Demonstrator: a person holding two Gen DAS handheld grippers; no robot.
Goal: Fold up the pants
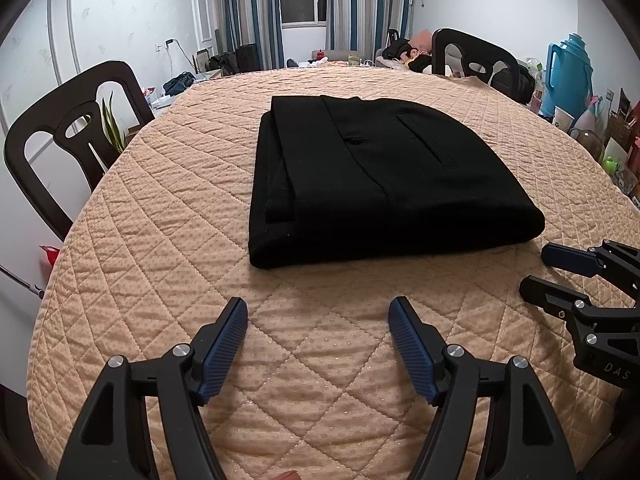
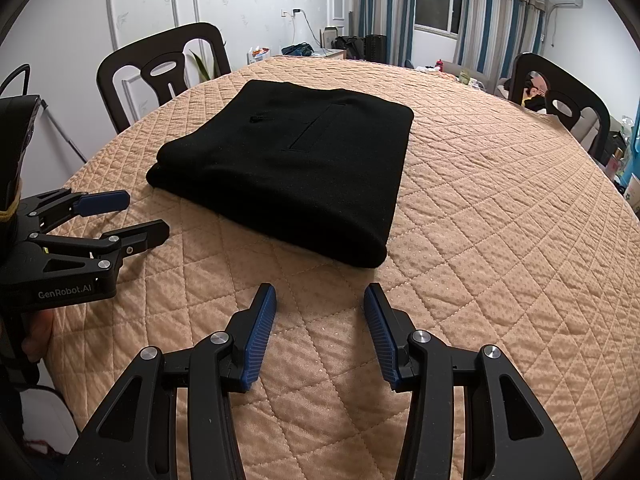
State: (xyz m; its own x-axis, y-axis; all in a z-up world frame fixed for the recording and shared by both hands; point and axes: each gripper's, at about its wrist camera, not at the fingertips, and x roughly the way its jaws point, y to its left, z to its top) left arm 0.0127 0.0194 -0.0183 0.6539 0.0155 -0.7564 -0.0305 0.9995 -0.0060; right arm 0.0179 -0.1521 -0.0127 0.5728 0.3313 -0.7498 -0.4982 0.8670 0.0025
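1. The pants (image 1: 384, 176) lie folded into a thick black rectangle on the quilted, peach-coloured counter (image 1: 168, 264), near its middle. A welt pocket and a small button show on the top layer.

2. The left hand-held gripper (image 1: 318, 312) hovers over bare quilt on the near side of the bundle. Its 2 blue pads stand wide apart with nothing between them, and no cloth touches them.

3. The right hand-held gripper (image 2: 320, 300) is likewise spread, a little less wide, and empty, also on the near side and clear of the cloth.

4. From both hand-held grippers the bundle lies straight ahead, farther across the counter. In the left wrist view its near rounded fold runs across the frame; the bundle's near right corner sits closest to the right hand-held gripper, and the stepped, layered edges are on the left side.

5. The long axis seems to run away from the person, toward the far chairs, though the fisheye stretch makes the proportions hard to judge; it may be nearly square.

6. The 2 hand-held grippers sit just beside each other, each visible in the other's view, and about equally near the pants. The right 1 looks slightly closer to the near fold.

7. Judged from how neatly the layers are stacked, the folding looks finished or nearly so; any last move would be a tidy of the left-hand edges.
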